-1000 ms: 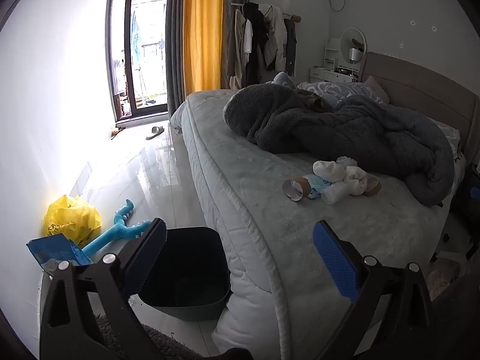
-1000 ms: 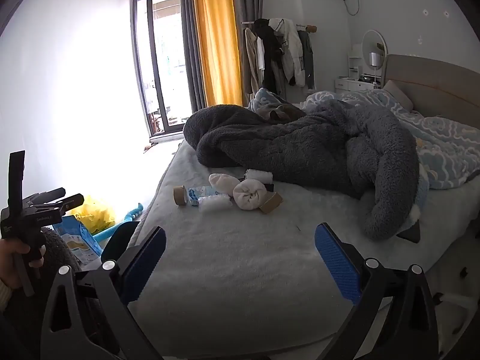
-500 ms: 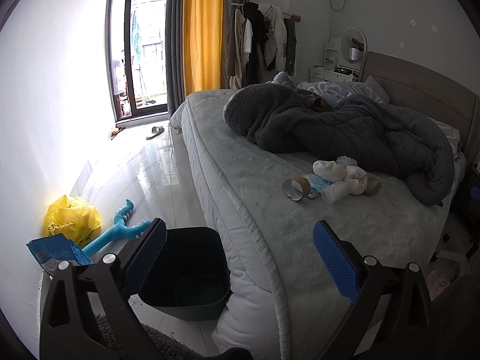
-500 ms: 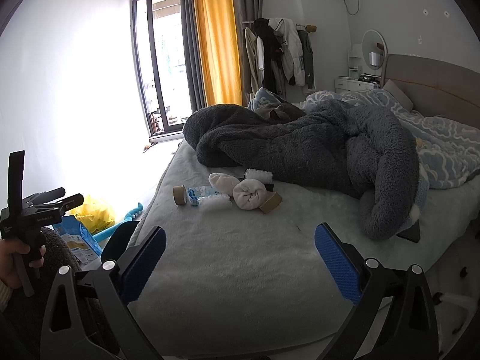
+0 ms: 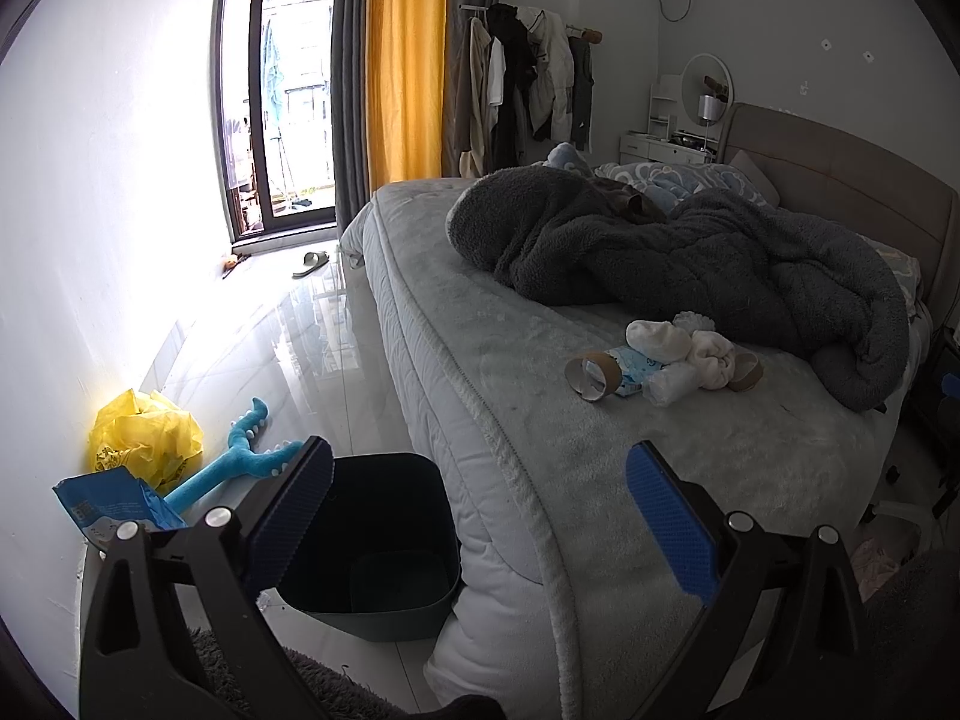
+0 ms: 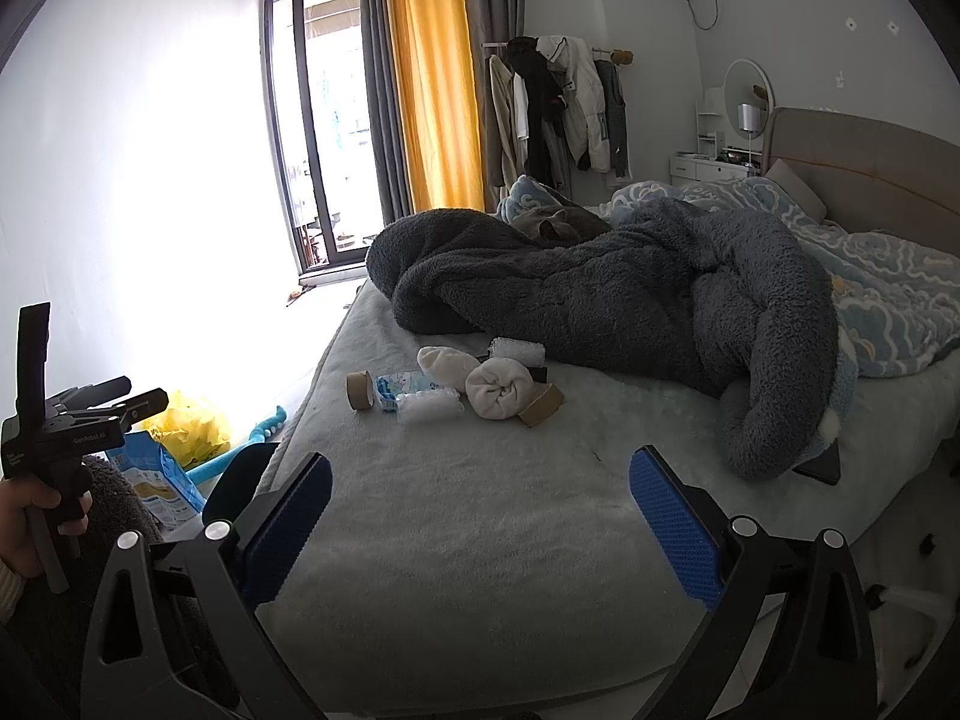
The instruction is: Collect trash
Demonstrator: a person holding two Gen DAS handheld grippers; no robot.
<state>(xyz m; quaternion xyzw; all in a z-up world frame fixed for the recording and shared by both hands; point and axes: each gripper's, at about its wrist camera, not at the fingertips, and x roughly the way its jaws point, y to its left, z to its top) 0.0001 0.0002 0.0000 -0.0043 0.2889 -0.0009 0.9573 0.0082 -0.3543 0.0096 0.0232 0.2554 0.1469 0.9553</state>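
A small heap of trash lies on the grey bed point(image 6: 480, 516): a cardboard tape roll point(image 6: 359, 391), a blue-and-white wrapper point(image 6: 401, 385), a clear crumpled bottle point(image 6: 427, 408), white rolled socks point(image 6: 495, 393) and a second cardboard roll point(image 6: 542, 405). In the left wrist view the same heap shows as a cardboard roll point(image 5: 591, 375) and white socks point(image 5: 708, 357). A dark bin point(image 5: 375, 546) stands on the floor beside the bed. My left gripper point(image 5: 477, 516) is open, above the bin and bed edge. My right gripper point(image 6: 480, 519) is open over the bed, well short of the heap.
A yellow plastic bag point(image 5: 144, 438), a blue plush toy point(image 5: 240, 465) and a blue packet point(image 5: 114, 504) lie on the floor by the wall. A dark fleece blanket point(image 6: 600, 294) is bunched behind the heap. A hand point(image 6: 24, 531) holds the left gripper's handle.
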